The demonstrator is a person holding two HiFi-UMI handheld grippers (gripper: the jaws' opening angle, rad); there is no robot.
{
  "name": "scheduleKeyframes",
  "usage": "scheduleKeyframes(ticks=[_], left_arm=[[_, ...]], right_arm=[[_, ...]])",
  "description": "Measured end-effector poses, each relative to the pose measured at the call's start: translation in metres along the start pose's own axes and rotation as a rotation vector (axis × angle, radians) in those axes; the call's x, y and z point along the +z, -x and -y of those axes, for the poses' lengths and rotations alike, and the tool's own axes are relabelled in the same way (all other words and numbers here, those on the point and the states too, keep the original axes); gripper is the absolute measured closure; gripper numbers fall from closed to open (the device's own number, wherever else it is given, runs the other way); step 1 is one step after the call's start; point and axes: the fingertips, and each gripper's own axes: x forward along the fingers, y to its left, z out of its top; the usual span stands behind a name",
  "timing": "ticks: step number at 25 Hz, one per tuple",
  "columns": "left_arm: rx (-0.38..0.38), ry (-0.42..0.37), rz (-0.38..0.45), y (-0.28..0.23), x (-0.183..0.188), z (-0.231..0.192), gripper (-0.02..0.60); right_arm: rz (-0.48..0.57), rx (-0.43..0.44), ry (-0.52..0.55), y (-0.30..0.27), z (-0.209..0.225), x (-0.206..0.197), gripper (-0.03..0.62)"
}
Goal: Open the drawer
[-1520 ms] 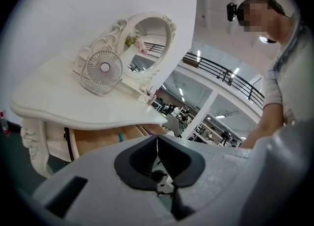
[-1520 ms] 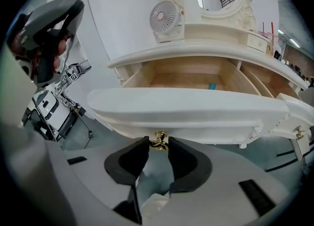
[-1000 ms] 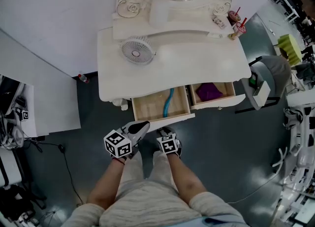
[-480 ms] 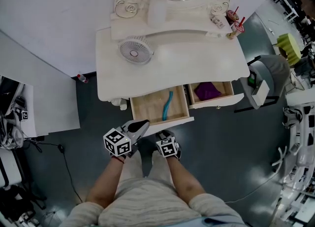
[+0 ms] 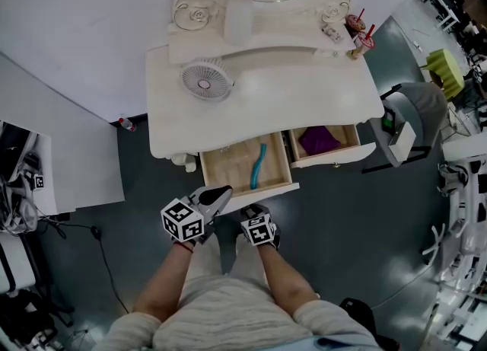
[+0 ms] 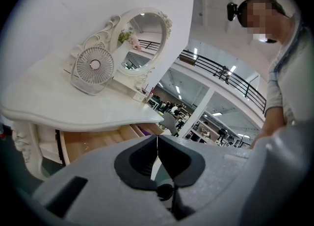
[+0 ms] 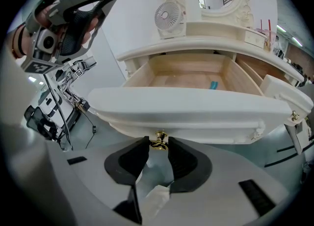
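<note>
The white vanity table (image 5: 304, 98) has its left drawer (image 5: 221, 168) pulled out, with a teal object (image 5: 257, 165) lying inside. In the right gripper view the drawer's white front (image 7: 196, 112) fills the middle, and my right gripper (image 7: 158, 144) is shut on the small brass knob (image 7: 158, 139) under it. In the head view that right gripper (image 5: 256, 209) sits just in front of the drawer. My left gripper (image 5: 218, 196) hangs beside it, away from the drawer. Its jaws (image 6: 157, 140) are shut and hold nothing.
The right drawer (image 5: 354, 138) also stands out, with a purple cloth (image 5: 319, 141) in it. A small fan (image 5: 205, 81) and an ornate mirror (image 5: 190, 7) stand on the table. A grey chair (image 5: 422, 110) is at the right and a white cabinet (image 5: 68, 159) at the left.
The head view has drifted slightly. Both grippers and the drawer stand as before.
</note>
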Motion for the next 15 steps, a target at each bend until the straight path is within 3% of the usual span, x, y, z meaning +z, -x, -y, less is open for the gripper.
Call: scheduleKeyframes(ticks=[6,11,15], left_arm=[[0.004,-0.005,-0.008,0.0018,0.0002,-0.0005,0.566],[0.01,-0.016,-0.019,0.0014,-0.0001,-0.0013,0.566],[0.016,-0.025,-0.022,0.0032,0.0028,-0.0025,0.566]], right_arm=[[-0.014,0.011,0.002,-0.0016,-0.0008,0.001,0.476],[-0.042,0.034,-0.072,-0.0013,0.006,-0.0034,0.473],[-0.036,0.057,-0.118,0.0047,0.0085,0.0017,0.432]])
